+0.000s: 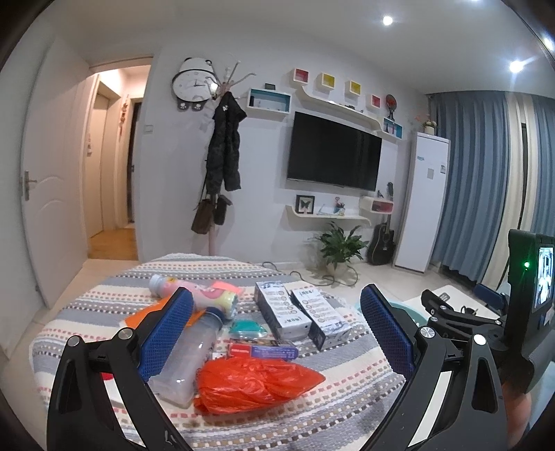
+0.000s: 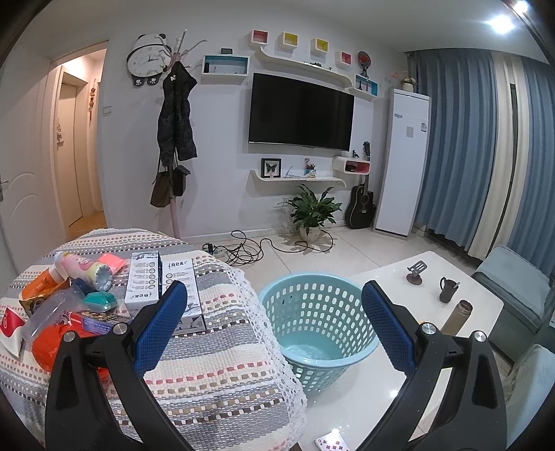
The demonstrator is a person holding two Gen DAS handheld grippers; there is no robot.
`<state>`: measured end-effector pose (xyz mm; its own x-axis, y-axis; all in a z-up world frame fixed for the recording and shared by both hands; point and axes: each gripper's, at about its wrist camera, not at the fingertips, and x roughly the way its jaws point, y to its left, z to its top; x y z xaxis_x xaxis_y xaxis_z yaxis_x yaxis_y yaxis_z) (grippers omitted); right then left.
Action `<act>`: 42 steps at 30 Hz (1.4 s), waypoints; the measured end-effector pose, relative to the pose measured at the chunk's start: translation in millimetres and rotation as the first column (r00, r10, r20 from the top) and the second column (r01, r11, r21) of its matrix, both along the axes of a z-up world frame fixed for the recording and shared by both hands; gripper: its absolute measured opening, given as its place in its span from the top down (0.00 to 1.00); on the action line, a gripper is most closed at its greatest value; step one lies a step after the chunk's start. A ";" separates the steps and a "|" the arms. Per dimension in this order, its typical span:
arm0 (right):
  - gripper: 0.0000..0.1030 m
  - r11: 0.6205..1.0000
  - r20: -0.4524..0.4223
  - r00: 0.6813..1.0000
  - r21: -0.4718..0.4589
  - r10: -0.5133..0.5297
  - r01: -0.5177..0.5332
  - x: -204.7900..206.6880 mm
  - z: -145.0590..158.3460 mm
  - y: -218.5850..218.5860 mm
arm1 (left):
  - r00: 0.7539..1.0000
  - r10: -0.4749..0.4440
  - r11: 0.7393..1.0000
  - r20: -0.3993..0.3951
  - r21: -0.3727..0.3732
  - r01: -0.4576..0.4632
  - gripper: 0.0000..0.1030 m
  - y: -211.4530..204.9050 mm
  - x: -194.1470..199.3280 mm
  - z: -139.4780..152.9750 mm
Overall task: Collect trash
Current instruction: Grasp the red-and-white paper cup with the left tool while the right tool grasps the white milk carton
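Basically trash pile on striped cloth (image 1: 333, 399): crumpled orange bag (image 1: 256, 383) nearest, clear bottle (image 1: 190, 350) left; both grippers, left gripper (image 1: 277, 308) and right gripper (image 2: 275, 300), spread wide, empty, touching nothing.

White walls carry a dark television (image 2: 300, 116), a panda clock (image 2: 147, 59) and small coloured shelf boxes (image 2: 290, 40). A coat stand (image 1: 222, 145) holds a dark jacket. Blue curtains (image 2: 461, 145) hang right; pale tiled floor (image 2: 353, 249), ceiling spotlights (image 1: 387, 20) lit
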<state>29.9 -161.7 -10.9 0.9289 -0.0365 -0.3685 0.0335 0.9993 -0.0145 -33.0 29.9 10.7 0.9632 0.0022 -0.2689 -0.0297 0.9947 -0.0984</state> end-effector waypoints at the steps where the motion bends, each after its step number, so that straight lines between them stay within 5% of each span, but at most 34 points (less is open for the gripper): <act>1: 0.07 1.000 0.000 1.000 0.000 0.000 0.000 0.3 0.0 0.4 | 1.000 0.005 1.000 0.001 0.000 -0.005 0.09 1.9 -1.0 0.4; 9: 0.09 0.999 0.005 0.999 0.001 0.045 -0.045 8.2 2.5 11.0 | 0.995 0.098 0.994 0.006 -0.049 -0.097 0.09 49.1 -14.0 11.4; 19: 0.42 0.987 -0.099 0.982 0.033 0.160 -0.157 53.2 -14.6 38.0 | 0.962 0.262 0.956 -0.083 -0.111 -0.270 0.09 154.9 -29.4 3.7; 23: 0.43 0.985 -0.128 0.977 0.049 0.170 -0.165 63.3 -23.7 43.9 | 0.946 0.269 0.944 -0.180 -0.144 -0.295 0.09 188.9 -25.4 -19.7; 31: 0.43 0.983 -0.199 0.963 0.061 0.179 -0.171 82.6 -48.0 52.6 | 0.914 0.217 0.947 -0.344 -0.154 -0.283 0.10 200.4 -2.6 -76.8; 37: 0.43 0.983 -0.229 0.956 0.042 0.182 -0.177 89.9 -57.6 59.8 | 0.911 0.185 0.958 -0.369 -0.137 -0.251 0.10 182.2 6.8 -88.0; 42: 0.43 0.979 -0.253 0.946 0.035 0.202 -0.200 95.8 -63.0 67.2 | 0.873 0.201 0.963 -0.444 -0.074 -0.259 0.12 176.0 27.3 -102.6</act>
<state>125.8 -94.5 -73.9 0.7925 0.1457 -0.5922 -0.1719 0.9850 0.0124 -5.7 205.9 -91.8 0.7296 0.1473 -0.6678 -0.3241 0.9343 -0.1481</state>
